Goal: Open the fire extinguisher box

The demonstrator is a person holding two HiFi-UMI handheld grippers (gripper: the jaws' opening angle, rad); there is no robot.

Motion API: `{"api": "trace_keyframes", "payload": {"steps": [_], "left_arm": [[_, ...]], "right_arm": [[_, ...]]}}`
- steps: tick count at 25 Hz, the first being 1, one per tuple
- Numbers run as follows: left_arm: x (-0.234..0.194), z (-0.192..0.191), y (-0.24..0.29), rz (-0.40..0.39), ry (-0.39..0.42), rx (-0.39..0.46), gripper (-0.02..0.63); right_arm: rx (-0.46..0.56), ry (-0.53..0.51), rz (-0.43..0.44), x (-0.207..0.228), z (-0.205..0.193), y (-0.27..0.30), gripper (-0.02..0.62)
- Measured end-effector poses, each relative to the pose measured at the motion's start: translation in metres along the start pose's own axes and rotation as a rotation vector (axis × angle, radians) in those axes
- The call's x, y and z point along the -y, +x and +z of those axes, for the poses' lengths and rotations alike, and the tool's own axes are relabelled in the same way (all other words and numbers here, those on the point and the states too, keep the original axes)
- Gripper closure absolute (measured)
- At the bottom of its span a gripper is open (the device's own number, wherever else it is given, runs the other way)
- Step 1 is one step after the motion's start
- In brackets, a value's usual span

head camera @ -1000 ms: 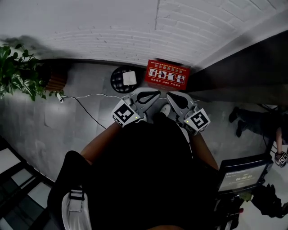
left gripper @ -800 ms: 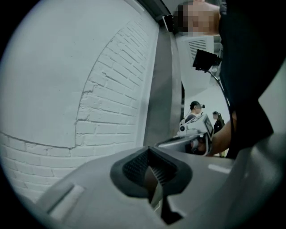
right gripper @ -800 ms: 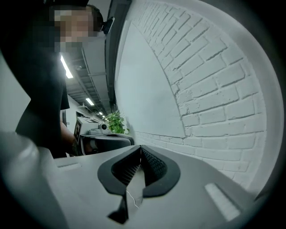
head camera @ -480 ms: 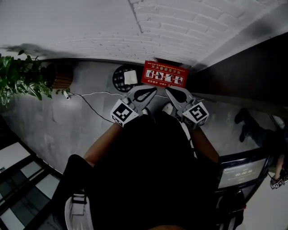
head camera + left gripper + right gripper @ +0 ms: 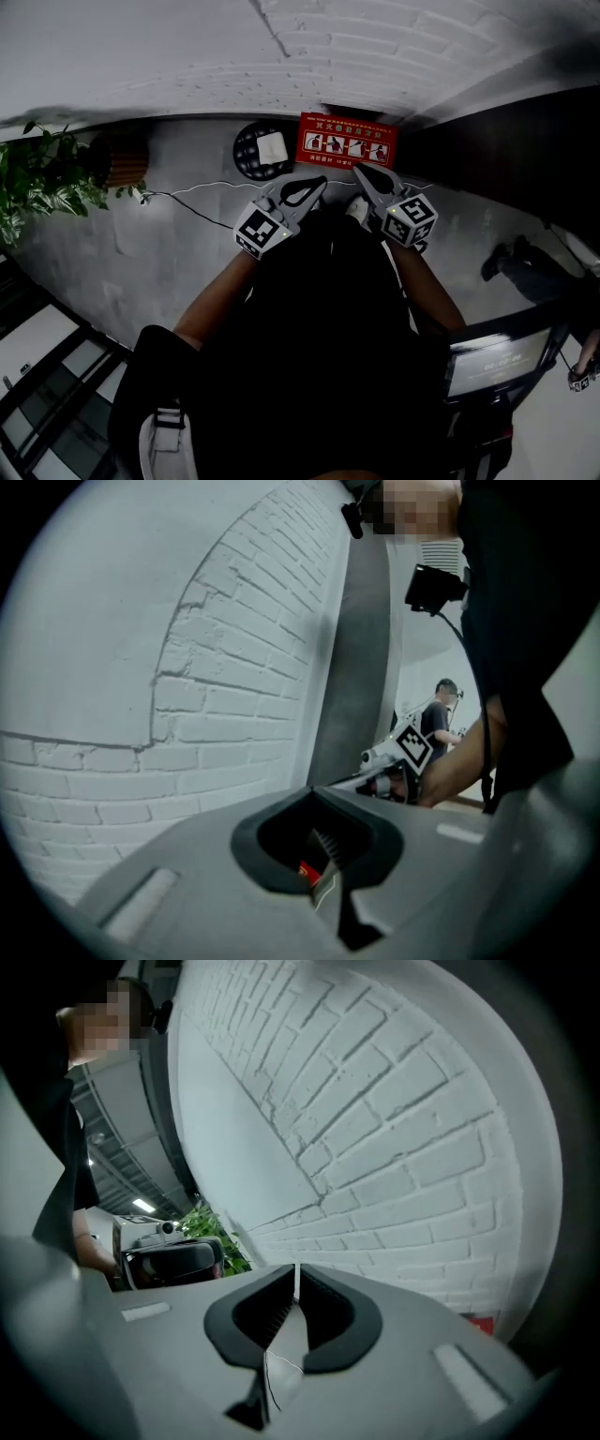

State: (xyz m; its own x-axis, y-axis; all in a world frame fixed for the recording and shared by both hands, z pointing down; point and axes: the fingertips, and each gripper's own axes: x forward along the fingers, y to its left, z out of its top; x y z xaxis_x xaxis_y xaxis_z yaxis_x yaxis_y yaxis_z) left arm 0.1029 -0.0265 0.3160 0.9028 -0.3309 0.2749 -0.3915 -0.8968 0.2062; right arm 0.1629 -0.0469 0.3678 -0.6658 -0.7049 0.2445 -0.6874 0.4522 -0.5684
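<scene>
The red fire extinguisher box [image 5: 347, 141] stands on the floor against the white brick wall, its picture label facing up in the head view. My left gripper [image 5: 320, 183] is shut and empty, its tips a little below and left of the box. My right gripper [image 5: 360, 170] is shut and empty too, its tips just short of the box's near edge. In the left gripper view the jaws [image 5: 323, 855] meet, with a sliver of red behind them. In the right gripper view the shut jaws [image 5: 295, 1290] point at the wall, and a corner of the box [image 5: 480, 1324] shows low right.
A round black object with a white block on it [image 5: 260, 150] sits just left of the box. A white cable [image 5: 183, 203] runs over the grey floor to a potted plant [image 5: 47, 178]. A dark panel [image 5: 497, 141] rises at the right, with a person [image 5: 516, 262] and a screen [image 5: 497, 361] nearby.
Both grippers have come closer to the red box, the right one nearly to its edge. The view has shifted and the box sits a little higher and more central.
</scene>
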Motion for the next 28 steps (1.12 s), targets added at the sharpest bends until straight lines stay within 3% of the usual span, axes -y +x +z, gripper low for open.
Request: {"api": "trace_keyframes", "payload": {"steps": [5,15,19,28], "left_arm": [[-0.019,-0.038,0.005,-0.011,-0.043,-0.049,0.604],[-0.026,-0.102,0.023,-0.045,-0.118,-0.141,0.604],[-0.031,-0.120,0.031,-0.037,-0.138,-0.165,0.604],[-0.021,-0.159,0.033,-0.037,-0.180,-0.217,0.604]], "right_arm": [[-0.037,0.164,-0.087,0.044,-0.047,0.016,0.584],[-0.016,0.686,-0.337,0.158,-0.192,0.004,0.560],[0.008,0.903,-0.409,0.189,-0.260,0.002,0.505],[0.051,1.033,-0.462,0.242,-0.323,0.010,0.448]]}}
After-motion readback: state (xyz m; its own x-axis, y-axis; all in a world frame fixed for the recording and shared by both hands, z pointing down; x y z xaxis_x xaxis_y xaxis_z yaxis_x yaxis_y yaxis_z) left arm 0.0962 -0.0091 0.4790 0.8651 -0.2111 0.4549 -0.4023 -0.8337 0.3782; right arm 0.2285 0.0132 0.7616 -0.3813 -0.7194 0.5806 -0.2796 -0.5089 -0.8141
